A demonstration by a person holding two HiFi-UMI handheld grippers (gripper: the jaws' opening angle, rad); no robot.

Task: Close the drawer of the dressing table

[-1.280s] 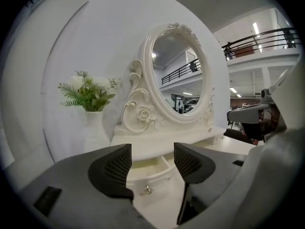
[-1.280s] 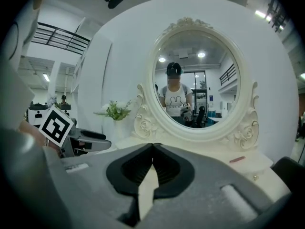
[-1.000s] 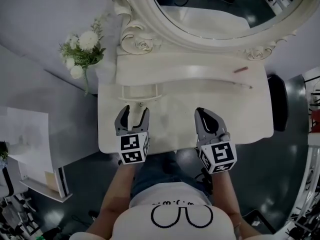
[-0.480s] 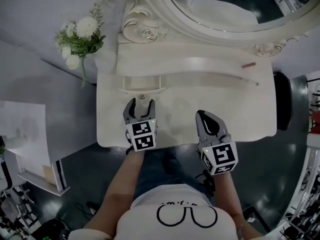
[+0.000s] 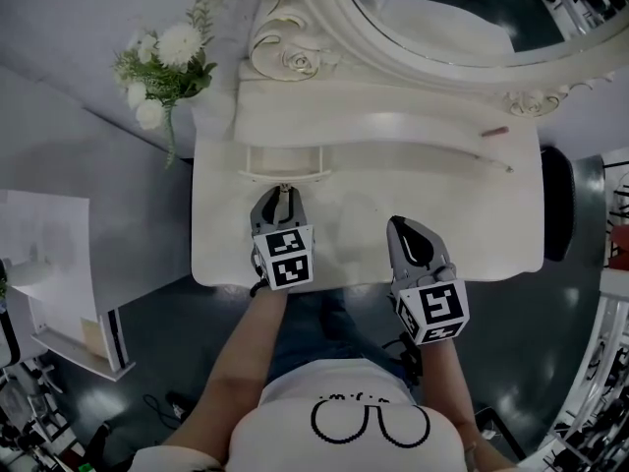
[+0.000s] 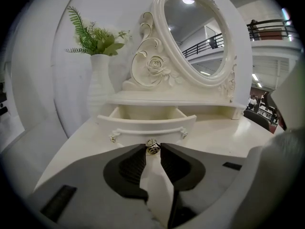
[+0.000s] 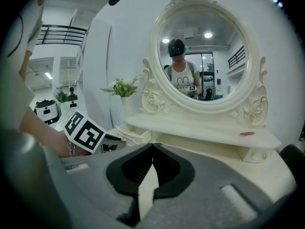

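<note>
The small drawer (image 5: 283,162) of the white dressing table (image 5: 472,214) stands pulled out at the left, under the mirror shelf. In the left gripper view the drawer (image 6: 147,123) is empty, and its metal knob (image 6: 153,147) sits right between my jaw tips. My left gripper (image 5: 282,197) is closing, and its tips touch the knob on both sides. My right gripper (image 5: 400,224) rests shut over the tabletop to the right of the drawer, holding nothing. In its own view the right gripper (image 7: 152,146) shows its tips meeting.
A vase of white flowers (image 5: 162,67) stands at the table's back left corner, beside the oval mirror (image 5: 442,18). A small pinkish stick (image 5: 493,131) lies on the shelf at the right. A dark seat (image 5: 552,200) stands right of the table and a white cabinet (image 5: 59,293) to the left.
My left gripper moved forward and down to the drawer front, and its jaws narrowed round the knob. The right gripper stayed almost where it was.
</note>
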